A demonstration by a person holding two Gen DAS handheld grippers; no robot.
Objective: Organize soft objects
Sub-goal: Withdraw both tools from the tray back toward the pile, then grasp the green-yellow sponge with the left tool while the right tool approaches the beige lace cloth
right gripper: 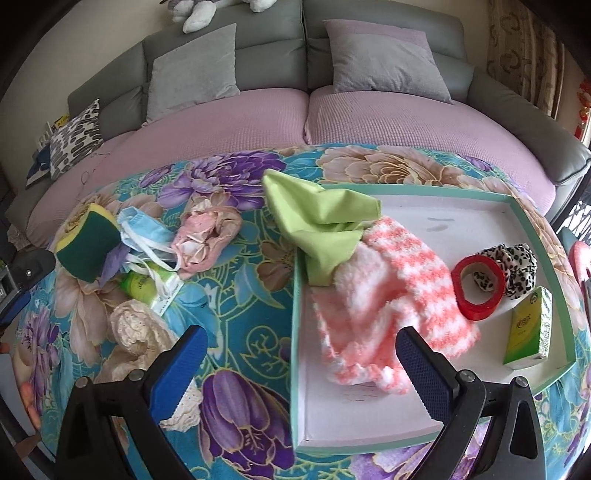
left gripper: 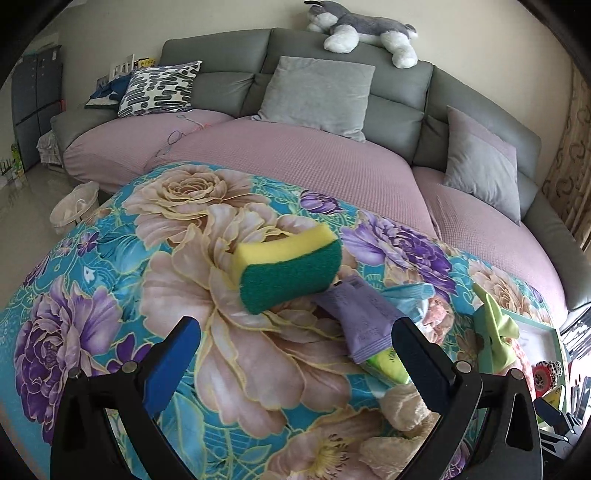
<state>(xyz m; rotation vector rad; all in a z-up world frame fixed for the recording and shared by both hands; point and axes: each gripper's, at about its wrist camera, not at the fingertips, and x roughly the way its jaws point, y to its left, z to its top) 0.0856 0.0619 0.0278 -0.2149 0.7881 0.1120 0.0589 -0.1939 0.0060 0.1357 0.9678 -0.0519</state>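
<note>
A yellow-green sponge [left gripper: 290, 268] lies tilted on the floral cloth; pink-white fuzzy sock [right gripper: 388, 295] lies in the tray [right gripper: 297, 332].

Plush dog [right gripper: 207, 11] cut off by top edge.

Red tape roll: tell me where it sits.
In the right wrist view, the red tape roll stands inside the tray, right side, against the leopard scrunchie.

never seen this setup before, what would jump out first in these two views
The bright floral teal cloth covering the table dominates both views. On it, a yellow sponge with a green scrub face stands on its edge, tilted, beside a purple packet. To the right, a shallow mint-rimmed white tray holds a fluffy pink-and-white striped sock, a crumpled lime green cloth and a red tape roll.
</note>
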